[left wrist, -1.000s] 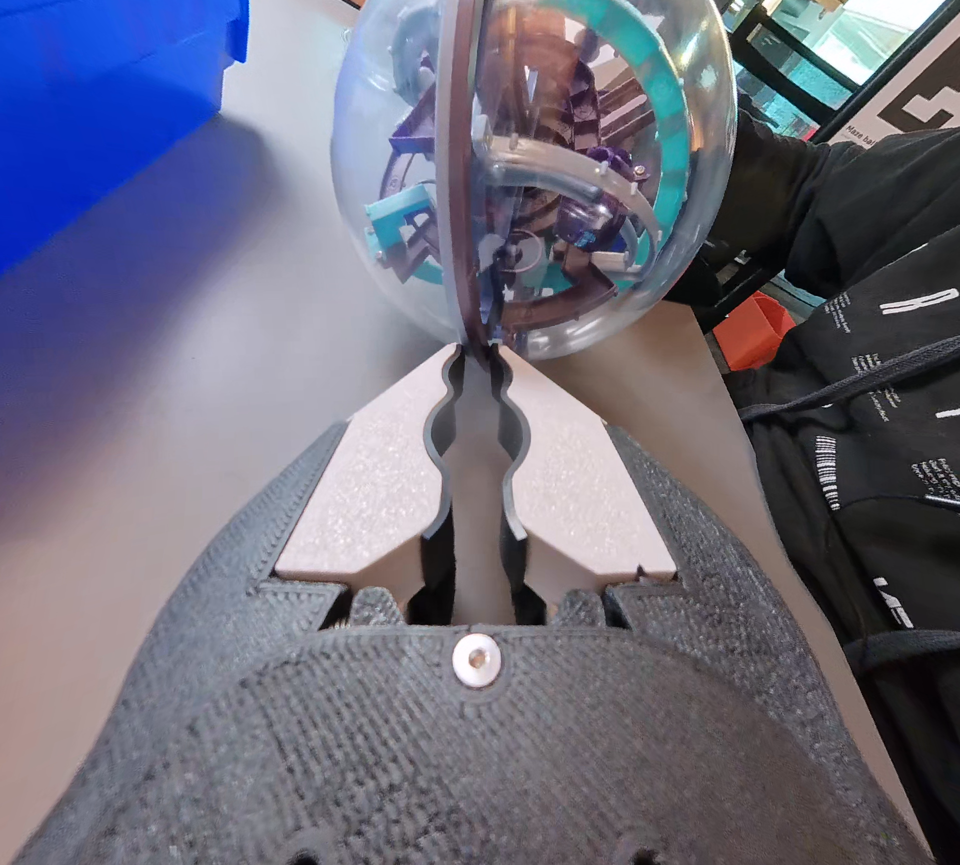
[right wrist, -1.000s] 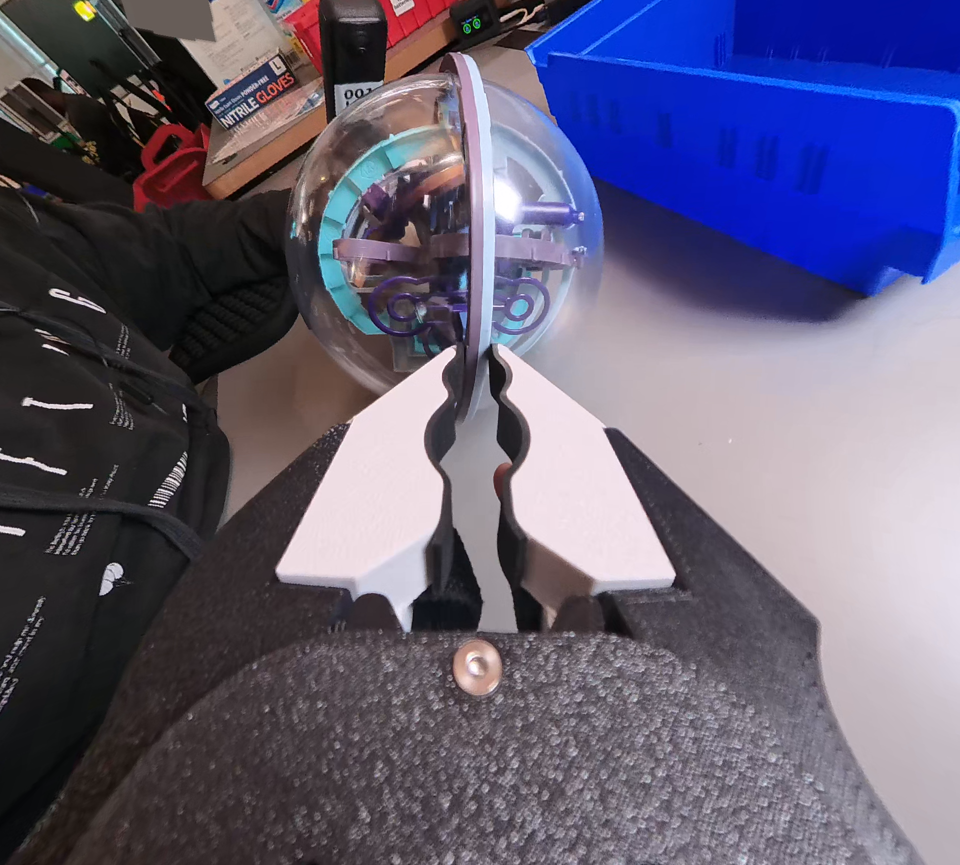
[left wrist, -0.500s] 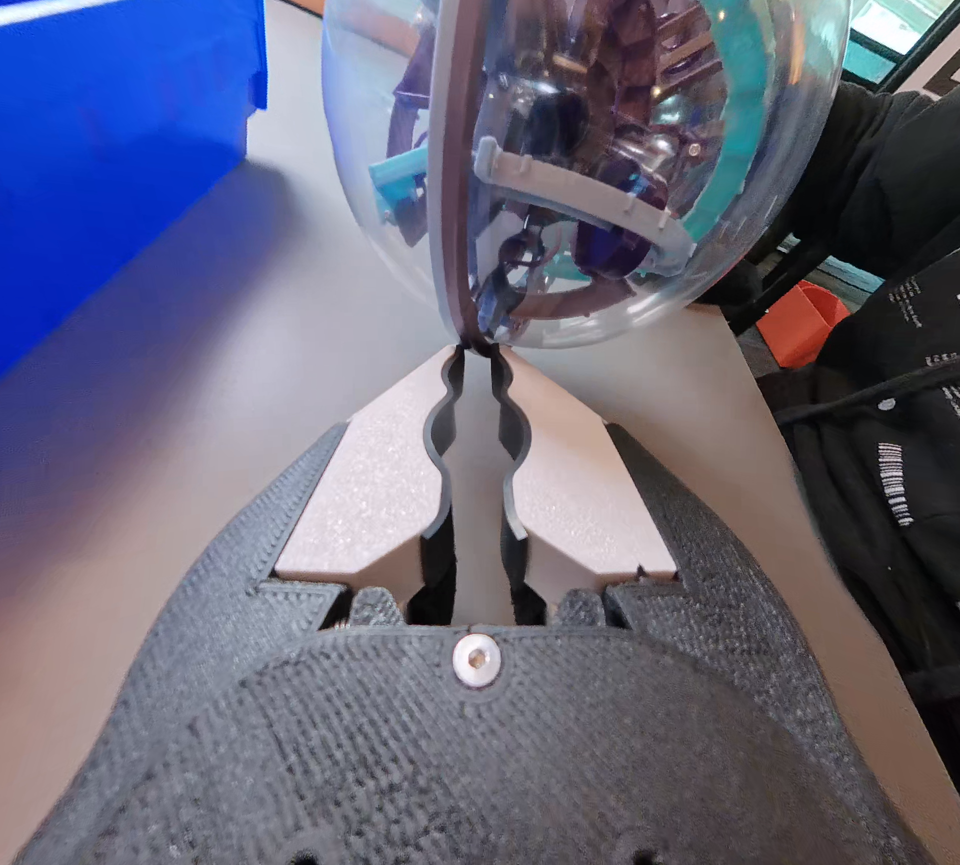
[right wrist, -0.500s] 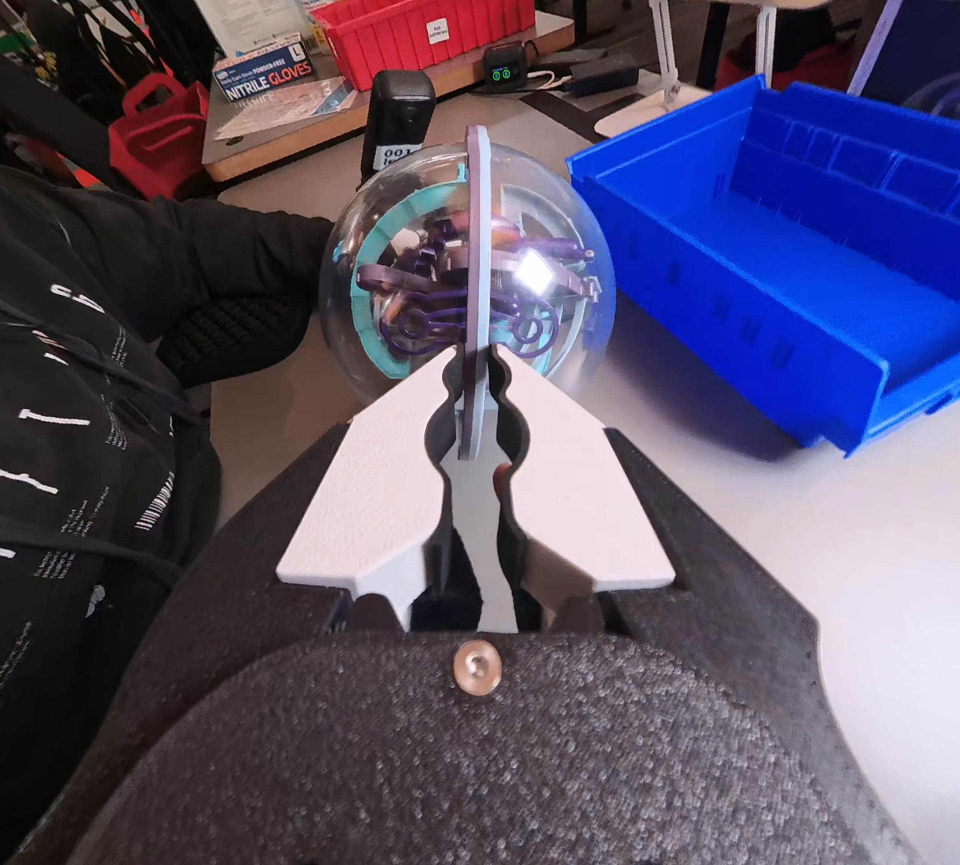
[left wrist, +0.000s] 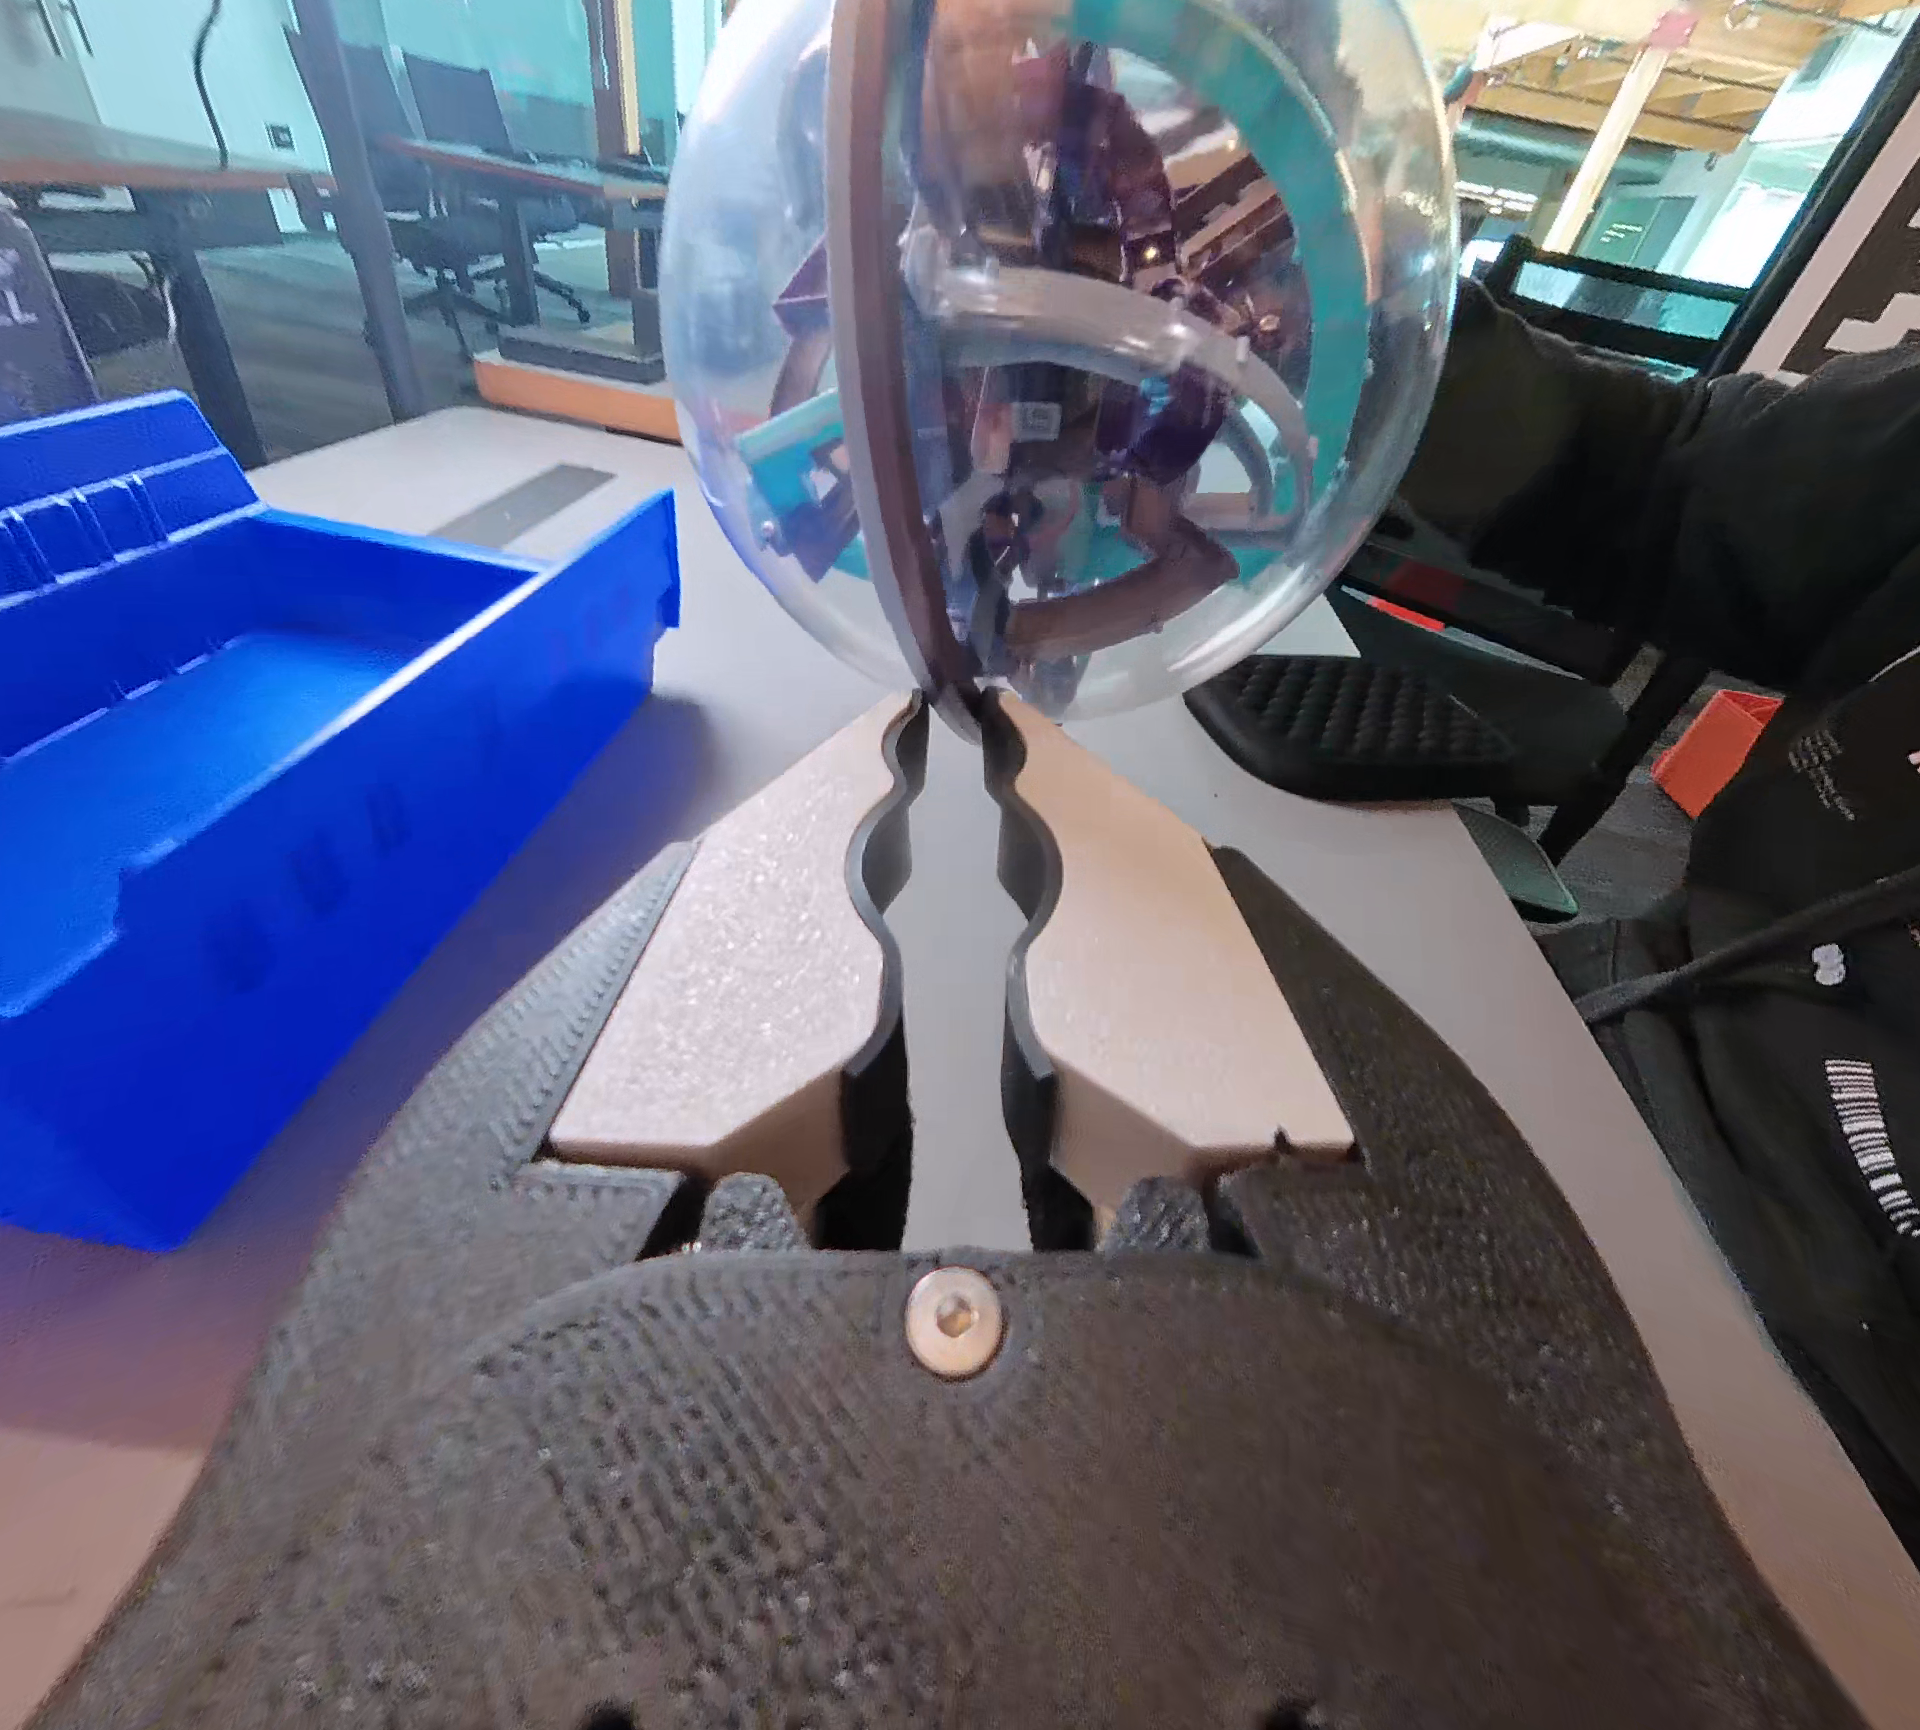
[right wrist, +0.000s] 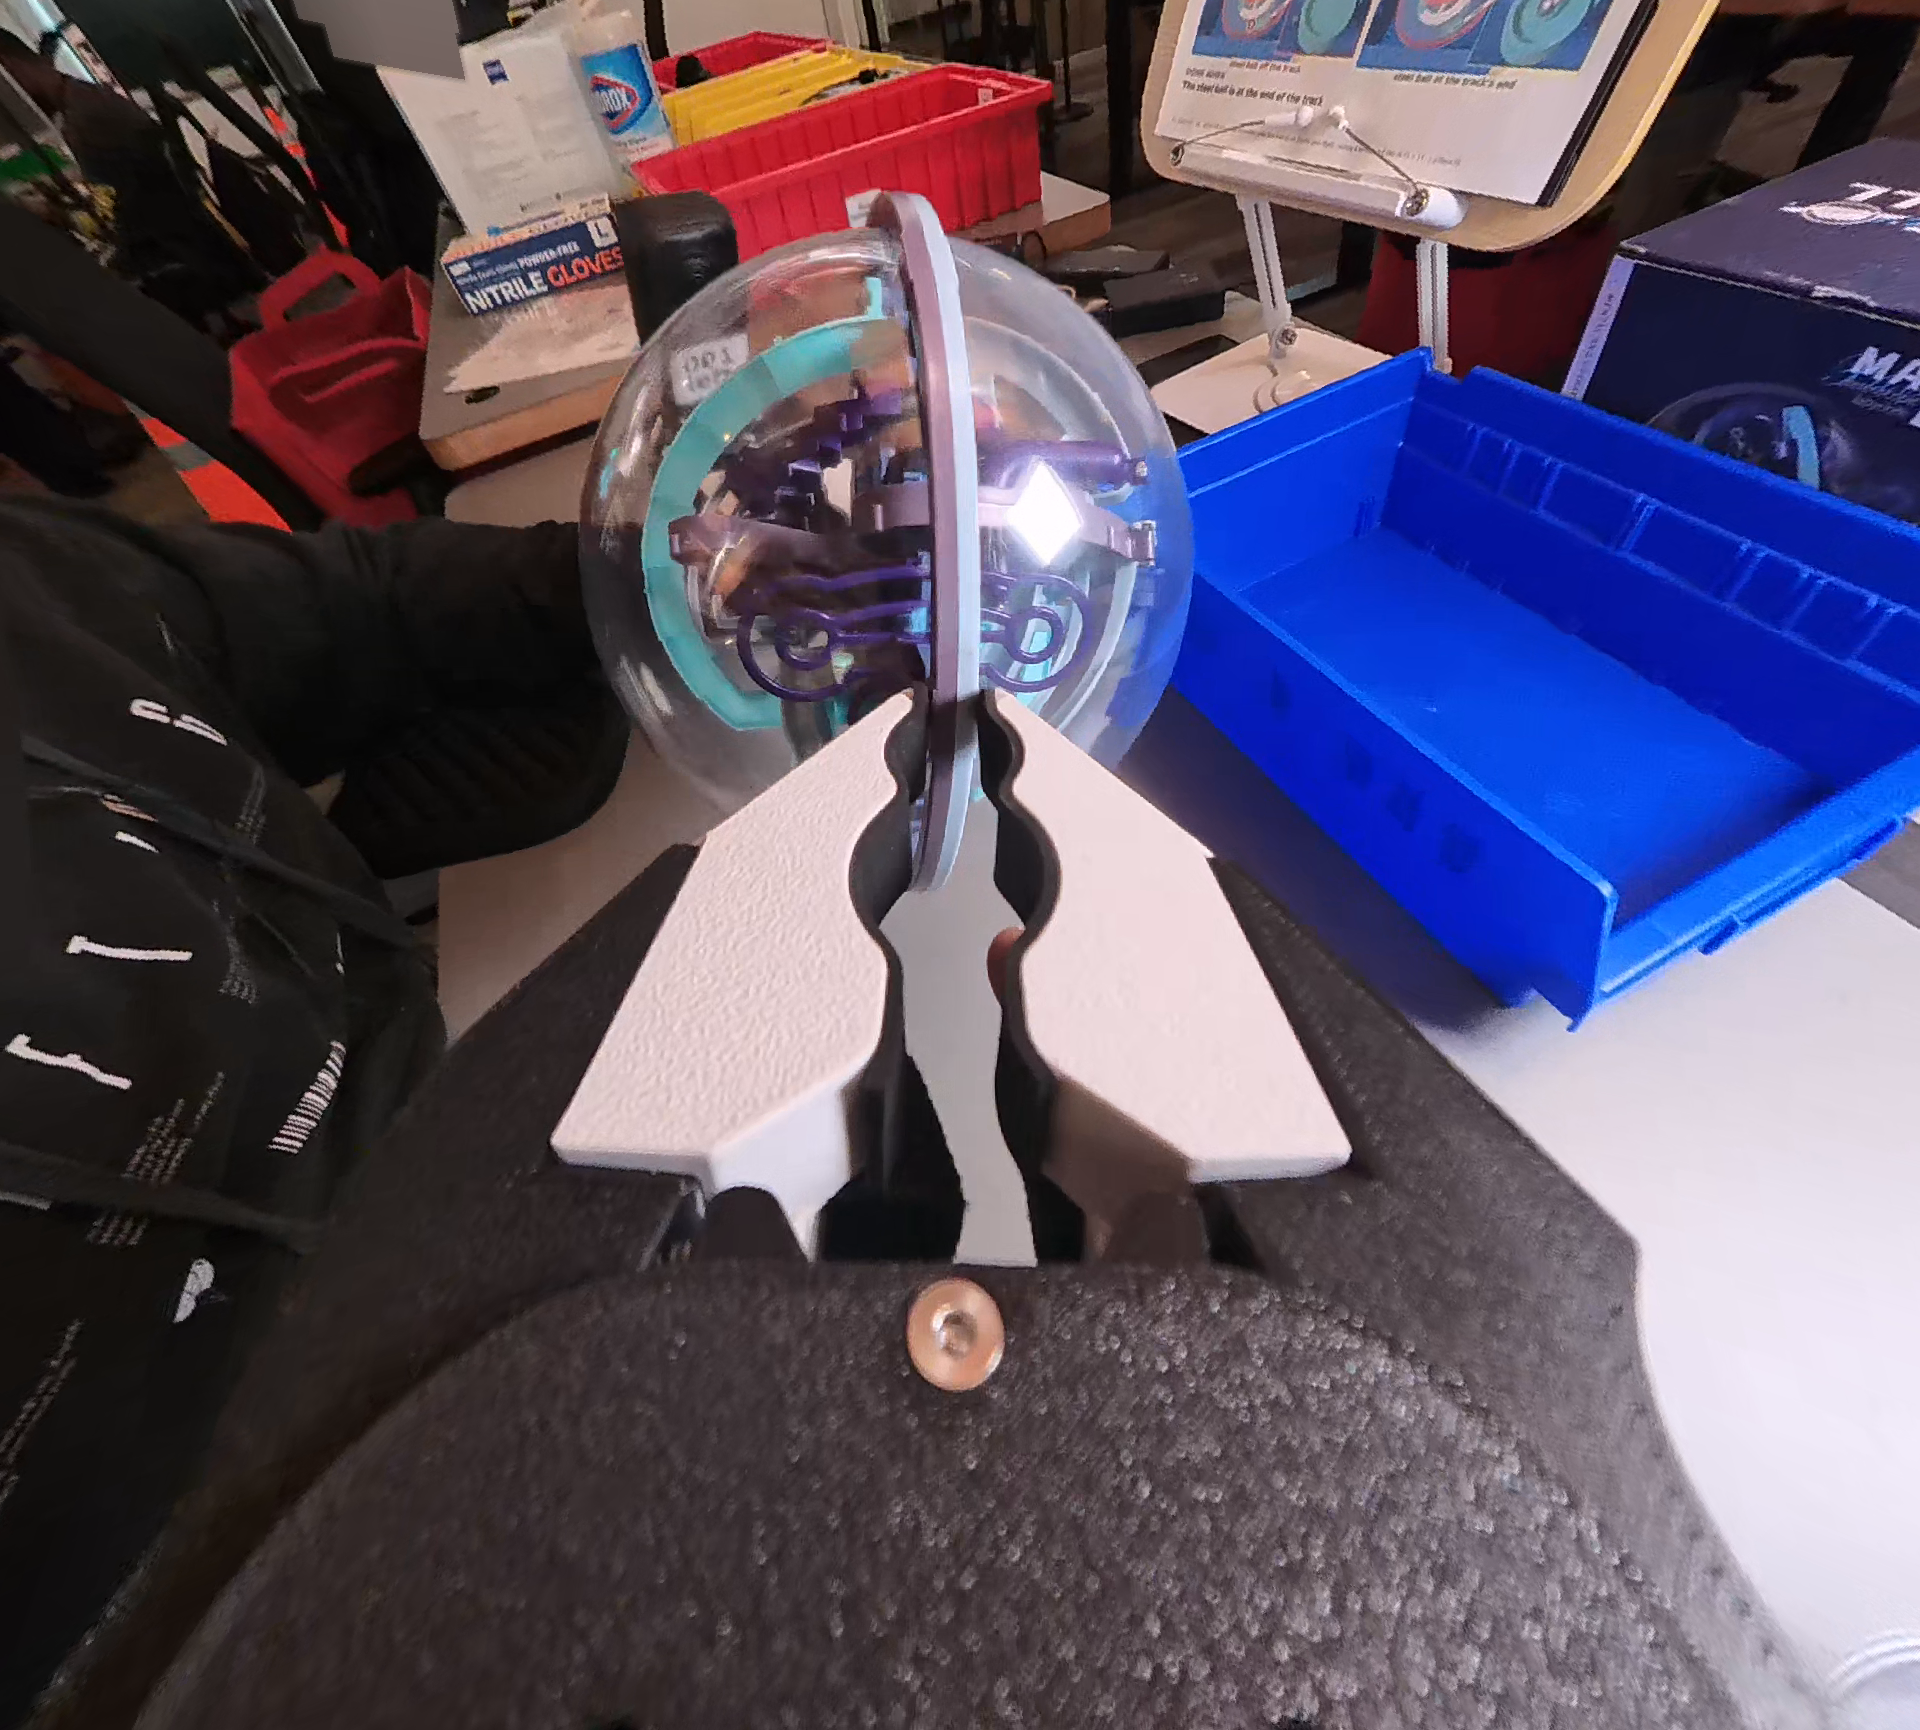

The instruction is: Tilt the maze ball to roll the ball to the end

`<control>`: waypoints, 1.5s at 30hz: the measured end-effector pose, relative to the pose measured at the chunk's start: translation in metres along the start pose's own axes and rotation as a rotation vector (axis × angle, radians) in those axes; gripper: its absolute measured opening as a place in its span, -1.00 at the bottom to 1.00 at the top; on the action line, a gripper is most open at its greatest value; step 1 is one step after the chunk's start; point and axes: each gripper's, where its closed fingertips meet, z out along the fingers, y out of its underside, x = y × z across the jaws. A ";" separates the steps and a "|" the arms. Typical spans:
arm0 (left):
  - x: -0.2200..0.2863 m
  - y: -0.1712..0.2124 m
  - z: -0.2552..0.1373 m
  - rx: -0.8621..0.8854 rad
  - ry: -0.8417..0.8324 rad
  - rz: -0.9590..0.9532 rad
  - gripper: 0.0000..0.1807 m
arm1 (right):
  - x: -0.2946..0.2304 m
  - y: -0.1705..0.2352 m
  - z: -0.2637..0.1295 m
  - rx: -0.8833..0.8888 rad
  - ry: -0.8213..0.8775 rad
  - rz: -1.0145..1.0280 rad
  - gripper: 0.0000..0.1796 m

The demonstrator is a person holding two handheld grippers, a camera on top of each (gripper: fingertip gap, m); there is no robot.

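Maze ball (left wrist: 1060, 267) just got lifted and tipped by my left gripper (left wrist: 951, 706) and right gripper (right wrist: 948, 706), both clamped on its rim, so the steel ball's probably rolling, can't spot it though.

Printed glove box (right wrist: 535, 272), wipes canister (right wrist: 620, 96)

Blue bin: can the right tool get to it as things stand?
Probably not yet: the right tool is shut on the maze ball rim. The blue bin sits just beside it, open-topped, nothing between.
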 end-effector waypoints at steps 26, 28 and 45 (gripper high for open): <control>0.030 -0.072 -0.026 0.171 -0.058 0.264 -0.91 | -0.031 -0.035 -0.012 0.192 -0.104 -0.183 -0.92; 0.032 -0.076 -0.028 0.182 -0.063 0.281 -0.91 | -0.035 -0.040 -0.013 0.195 -0.104 -0.221 -0.92; 0.052 -0.126 -0.059 0.297 -0.100 0.402 -0.91 | -0.054 -0.068 -0.004 0.214 -0.130 -0.304 -0.92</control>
